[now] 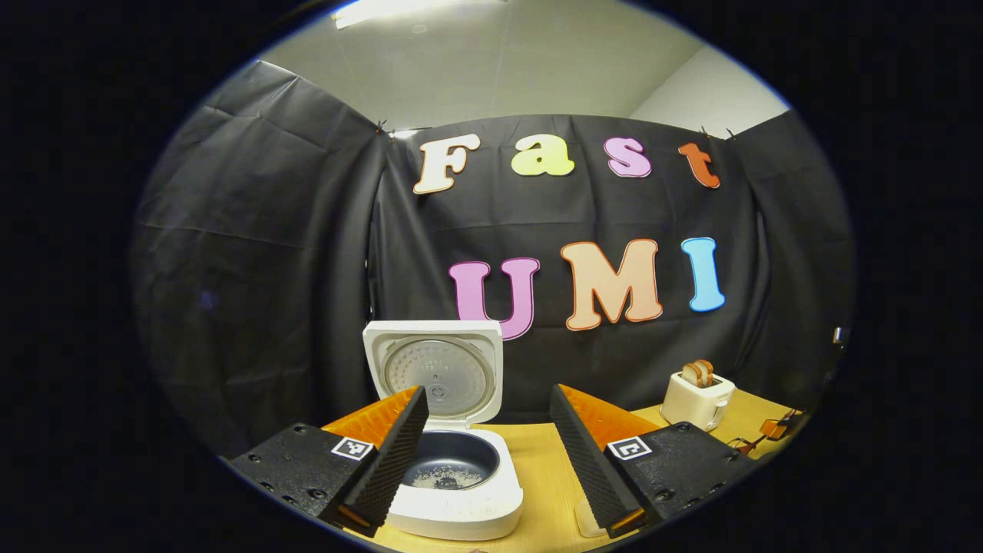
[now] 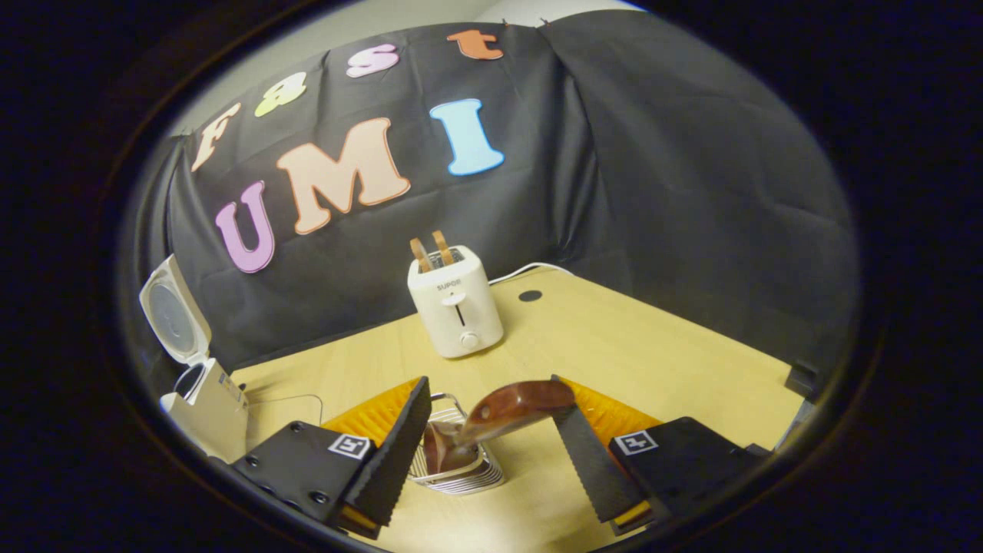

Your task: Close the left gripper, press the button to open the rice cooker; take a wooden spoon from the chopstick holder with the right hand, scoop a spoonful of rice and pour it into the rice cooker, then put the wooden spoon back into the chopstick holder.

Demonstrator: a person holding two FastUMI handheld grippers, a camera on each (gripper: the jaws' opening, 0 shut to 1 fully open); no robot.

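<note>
Hovering right gripper [image 2: 489, 445], fingers spread wide, around wooden spoon [image 2: 507, 411] leaning in chopstick holder [image 2: 461, 468] | left gripper [image 1: 487, 453] wide, empty | rice cooker [image 1: 453, 468] lid up, grains inside | spoon looks light, stiff, glossy-slick: pinch mid-handle.

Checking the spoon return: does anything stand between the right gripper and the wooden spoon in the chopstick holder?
Nothing visible does. The wooden spoon stands tilted in the chopstick holder, right between the open fingers of the right gripper, its handle leaning against the right finger. The toaster stands well behind, out of the way.
</note>
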